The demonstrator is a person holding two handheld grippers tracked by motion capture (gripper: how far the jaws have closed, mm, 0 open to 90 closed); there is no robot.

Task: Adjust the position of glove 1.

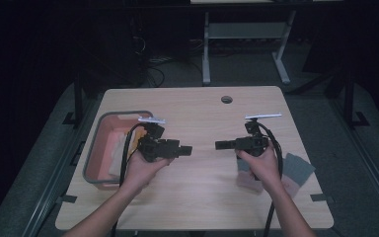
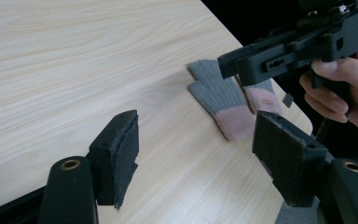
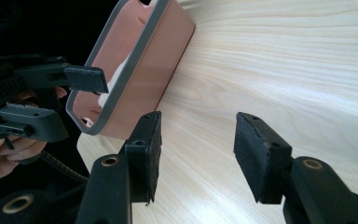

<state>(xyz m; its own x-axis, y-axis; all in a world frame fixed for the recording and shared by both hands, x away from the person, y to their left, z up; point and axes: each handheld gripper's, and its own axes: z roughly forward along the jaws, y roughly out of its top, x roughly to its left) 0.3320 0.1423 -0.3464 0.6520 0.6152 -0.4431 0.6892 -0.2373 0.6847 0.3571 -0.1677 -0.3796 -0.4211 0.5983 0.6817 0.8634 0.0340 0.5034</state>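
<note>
At counter's right edge lie the gloves [image 1: 286, 173] — grey with pink cuffs, flat, fingers pointing away from the person, partly under the right hand. Right tool [image 1: 220, 145] is nearer, jaws apart, empty, aimed left. Left tool [image 1: 186, 149] faces it, jaws apart, empty. Pink bin [image 1: 94, 148] sits far left — nothing blocks.
</note>
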